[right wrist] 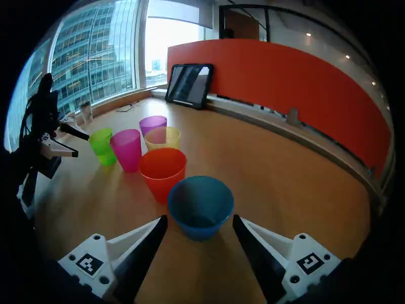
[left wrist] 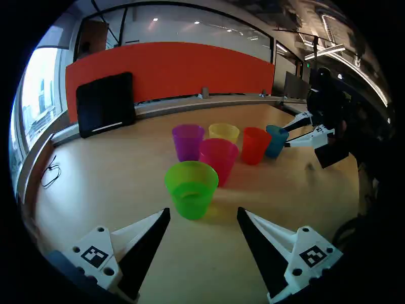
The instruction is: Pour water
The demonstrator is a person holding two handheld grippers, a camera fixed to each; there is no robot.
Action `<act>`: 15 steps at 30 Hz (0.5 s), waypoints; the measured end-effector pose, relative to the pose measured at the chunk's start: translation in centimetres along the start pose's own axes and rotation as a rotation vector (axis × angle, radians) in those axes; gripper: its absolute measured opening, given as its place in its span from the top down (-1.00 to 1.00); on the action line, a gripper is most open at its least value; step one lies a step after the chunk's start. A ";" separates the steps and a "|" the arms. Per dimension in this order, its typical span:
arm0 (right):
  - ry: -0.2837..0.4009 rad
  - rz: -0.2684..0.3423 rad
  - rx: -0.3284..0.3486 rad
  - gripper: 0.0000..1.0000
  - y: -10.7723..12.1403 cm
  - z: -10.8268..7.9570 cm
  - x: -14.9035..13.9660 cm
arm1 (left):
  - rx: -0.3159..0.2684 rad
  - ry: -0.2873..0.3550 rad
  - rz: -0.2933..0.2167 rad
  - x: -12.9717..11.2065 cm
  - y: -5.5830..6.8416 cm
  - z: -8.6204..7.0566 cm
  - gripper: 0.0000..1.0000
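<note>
Green cup (left wrist: 191, 195) before left tongs (left wrist: 203, 210); blue cup (right wrist: 200, 202) before right tongs (right wrist: 199, 217)

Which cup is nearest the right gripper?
The blue cup, just ahead of the open right gripper; the orange cup stands behind it, the others farther back.

Green cup (left wrist: 191, 195), magenta cup (left wrist: 218, 159), purple cup (left wrist: 188, 142), yellow cup (left wrist: 224, 133), orange cup (right wrist: 163, 171), blue cup (right wrist: 200, 206); orange partition (left wrist: 167, 68)

I find the pink cup (left wrist: 218, 159) hemmed in: green cup (left wrist: 191, 195) just beside, purple cup (left wrist: 188, 142) and yellow cup (left wrist: 224, 132) behind, orange cup (left wrist: 254, 145) alongside. Farther out from it, the table (left wrist: 106, 175) lies open.
</note>
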State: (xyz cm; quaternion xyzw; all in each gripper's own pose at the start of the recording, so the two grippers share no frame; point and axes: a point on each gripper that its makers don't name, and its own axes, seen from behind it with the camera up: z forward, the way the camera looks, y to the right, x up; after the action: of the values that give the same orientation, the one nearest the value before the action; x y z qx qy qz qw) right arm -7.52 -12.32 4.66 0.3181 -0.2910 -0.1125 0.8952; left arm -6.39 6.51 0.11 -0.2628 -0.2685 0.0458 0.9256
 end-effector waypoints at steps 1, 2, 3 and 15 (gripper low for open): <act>0.006 0.004 -0.004 -1.00 0.0 -0.4 0.0 | 0.004 0.006 -0.003 0.0 0.0 -0.2 -0.97; 0.013 0.009 -0.008 -1.00 -0.1 -0.8 -0.1 | 0.009 0.012 -0.007 0.1 0.0 -0.5 -0.97; 0.019 0.013 -0.012 -1.00 -0.1 -1.2 -0.1 | 0.013 0.018 -0.010 0.1 0.0 -0.8 -0.97; 0.097 0.028 -0.070 -1.00 -0.7 -5.3 -0.1 | 0.087 0.111 -0.019 1.7 -0.1 -3.7 -0.97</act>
State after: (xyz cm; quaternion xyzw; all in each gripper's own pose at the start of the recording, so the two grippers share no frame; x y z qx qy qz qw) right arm -4.44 -10.17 0.87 0.2876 -0.2475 -0.0948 0.9204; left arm -3.05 5.04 -1.69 -0.2219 -0.2169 0.0337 0.9500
